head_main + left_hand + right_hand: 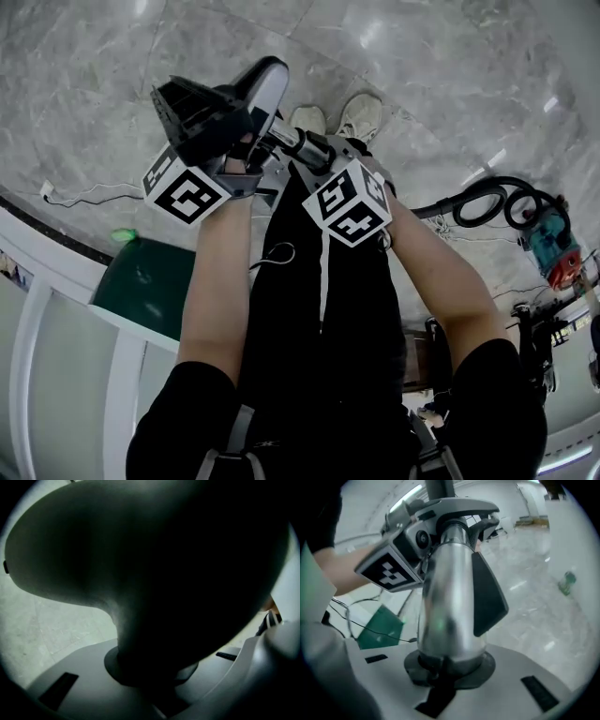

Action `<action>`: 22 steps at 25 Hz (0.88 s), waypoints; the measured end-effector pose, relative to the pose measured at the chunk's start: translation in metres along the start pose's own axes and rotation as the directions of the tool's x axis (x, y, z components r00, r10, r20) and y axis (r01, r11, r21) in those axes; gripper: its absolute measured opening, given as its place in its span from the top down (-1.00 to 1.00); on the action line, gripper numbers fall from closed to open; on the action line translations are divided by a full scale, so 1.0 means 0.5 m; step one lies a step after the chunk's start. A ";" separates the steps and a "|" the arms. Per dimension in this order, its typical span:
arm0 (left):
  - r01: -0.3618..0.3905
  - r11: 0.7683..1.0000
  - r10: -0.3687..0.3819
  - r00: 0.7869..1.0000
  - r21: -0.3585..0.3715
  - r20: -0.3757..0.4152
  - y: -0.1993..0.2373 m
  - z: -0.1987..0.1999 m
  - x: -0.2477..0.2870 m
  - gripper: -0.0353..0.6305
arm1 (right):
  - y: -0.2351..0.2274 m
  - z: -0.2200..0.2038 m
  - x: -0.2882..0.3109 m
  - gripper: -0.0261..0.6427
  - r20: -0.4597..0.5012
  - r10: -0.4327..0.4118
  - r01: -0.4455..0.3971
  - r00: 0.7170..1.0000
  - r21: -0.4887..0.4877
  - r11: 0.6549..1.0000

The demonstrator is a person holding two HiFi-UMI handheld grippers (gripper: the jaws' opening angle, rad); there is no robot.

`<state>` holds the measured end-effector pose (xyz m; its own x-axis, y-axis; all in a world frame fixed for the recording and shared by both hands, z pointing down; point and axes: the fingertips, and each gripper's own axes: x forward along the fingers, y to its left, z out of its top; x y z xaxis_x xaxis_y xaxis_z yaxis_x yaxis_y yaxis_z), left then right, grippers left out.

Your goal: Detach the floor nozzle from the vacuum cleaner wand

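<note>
Forearms are stretching straight ahead and down in the head view, both bare below short black sleeves and running nearly side by side. The left claw [246, 155] is sitting slightly further out and higher than the right claw [314, 159]. Their marker cubes are facing up toward the camera, close together but apart.

The left claw is clamping the floor nozzle [220, 108], whose black-and-white body is tilting up and away above the person's shoes [361, 114]. In the left gripper view the nozzle's dark curved bulk is filling almost the whole picture and pressing right down into the jaws. Only a strip of pale floor is showing at the left.

The right claw is closing on the vacuum cleaner wand [305, 142], a shiny metal tube. In the right gripper view the tube is standing up between the jaws with a black flap lying along its right side. It is running up to the left claw, which is gripping around the top end. Whether the nozzle and wand are joined or already apart cannot be told from any view.

Both parts are being held in the air over the grey marble floor [450, 75]. A black hose [487, 202] is curling on the floor well to the right, beside a teal and red machine [551, 246]. A green object [145, 281] is lying to the left near a white rail.
</note>
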<state>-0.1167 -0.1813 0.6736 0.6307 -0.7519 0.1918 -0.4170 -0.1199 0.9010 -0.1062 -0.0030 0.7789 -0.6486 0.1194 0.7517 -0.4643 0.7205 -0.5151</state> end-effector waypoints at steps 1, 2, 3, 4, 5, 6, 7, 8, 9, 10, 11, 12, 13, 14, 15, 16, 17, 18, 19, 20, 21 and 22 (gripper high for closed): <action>-0.021 1.000 0.021 1.000 0.001 0.007 0.005 0.002 -0.001 0.69 | -0.018 0.001 0.002 0.77 0.000 -0.102 0.102 0.995 -0.019 0.995; -0.053 0.999 0.053 0.998 0.004 0.015 0.012 0.003 -0.002 0.69 | -0.032 0.000 0.004 0.77 0.000 -0.178 0.178 0.984 -0.034 0.983; -0.091 0.996 0.091 0.996 0.006 0.019 0.021 0.003 -0.004 0.69 | -0.038 -0.001 0.007 0.77 -0.002 -0.210 0.210 0.978 -0.042 0.977; -0.130 0.991 0.130 0.991 0.007 0.013 0.031 0.001 -0.005 0.69 | -0.034 -0.005 0.011 0.77 -0.004 -0.188 0.188 0.982 -0.040 0.981; -0.168 0.986 0.168 0.986 0.010 -0.002 0.040 -0.004 -0.005 0.69 | -0.020 -0.010 0.017 0.77 -0.006 -0.111 0.110 0.994 -0.028 0.993; -0.198 0.980 0.198 0.980 0.016 -0.025 0.047 -0.013 -0.004 0.69 | 0.000 -0.016 0.021 0.77 -0.005 0.006 -0.007 1.000 -0.012 1.000; -0.215 0.976 0.216 0.975 0.021 -0.048 0.050 -0.022 -0.003 0.69 | 0.023 -0.022 0.021 0.77 -0.002 0.140 -0.140 0.990 0.006 0.990; -0.211 0.977 0.212 0.975 0.016 -0.067 0.048 -0.032 -0.002 0.69 | 0.047 -0.029 0.013 0.77 0.000 0.278 -0.278 0.961 0.024 0.960; -0.182 0.983 0.181 0.980 -0.005 -0.077 0.040 -0.040 0.000 0.69 | 0.071 -0.036 -0.002 0.77 0.000 0.418 -0.417 0.909 0.047 0.908; -0.130 0.991 0.126 0.989 -0.040 -0.074 0.028 -0.043 0.000 0.69 | 0.095 -0.044 -0.026 0.77 -0.003 0.556 -0.554 0.831 0.078 0.829; -0.071 0.995 0.067 0.996 -0.075 -0.053 0.017 -0.037 -0.003 0.69 | 0.119 -0.056 -0.056 0.77 -0.008 0.681 -0.675 0.733 0.117 0.728; -0.032 0.995 0.030 0.999 -0.096 -0.018 0.012 -0.020 -0.010 0.69 | 0.139 -0.072 -0.085 0.77 -0.012 0.770 -0.759 0.638 0.159 0.631; -0.024 0.995 0.026 1.000 -0.098 0.017 0.014 0.007 -0.019 0.69 | 0.150 -0.095 -0.105 0.77 -0.020 0.813 -0.795 0.582 0.195 0.574; -0.035 0.995 0.040 0.998 -0.094 0.043 0.021 0.037 -0.027 0.69 | 0.152 -0.123 -0.112 0.77 -0.034 0.812 -0.790 0.582 0.214 0.575; -0.045 0.995 0.050 0.997 -0.090 0.054 0.025 0.065 -0.031 0.69 | 0.147 -0.154 -0.108 0.77 -0.056 0.779 -0.755 0.625 0.211 0.621; -0.050 0.995 0.054 0.997 -0.086 0.049 0.026 0.085 -0.030 0.69 | 0.134 -0.184 -0.100 0.77 -0.082 0.721 -0.700 0.688 0.187 0.689; -0.058 0.995 0.061 0.998 -0.082 0.031 0.027 0.094 -0.026 0.69 | 0.116 -0.210 -0.090 0.77 -0.105 0.648 -0.633 0.754 0.149 0.760; -0.077 0.994 0.077 0.997 -0.074 0.005 0.030 0.093 -0.023 0.69 | 0.093 -0.231 -0.080 0.77 -0.123 0.569 -0.559 0.813 0.106 0.822; -0.108 0.992 0.106 0.994 -0.061 -0.025 0.037 0.084 -0.021 0.69 | 0.067 -0.246 -0.072 0.77 -0.137 0.496 -0.491 0.857 0.070 0.868; -0.150 0.988 0.148 0.987 -0.036 -0.059 0.048 0.067 -0.020 0.69 | 0.042 -0.255 -0.066 0.77 -0.149 0.437 -0.436 0.887 0.046 0.899; -0.198 0.980 0.198 0.976 0.004 -0.095 0.062 0.048 -0.020 0.69 | 0.019 -0.258 -0.059 0.77 -0.161 0.394 -0.394 0.905 0.034 0.919; -0.244 0.968 0.250 0.960 0.061 -0.129 0.076 0.026 -0.018 0.69 | -0.002 -0.257 -0.051 0.77 -0.172 0.363 -0.363 0.916 0.029 0.931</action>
<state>-0.1468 -0.1876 0.7008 0.5858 -0.6676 0.4594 -0.5973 0.0274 0.8016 -0.0115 0.0811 0.8131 -0.6587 0.4881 0.5726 -0.2143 0.6078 -0.7647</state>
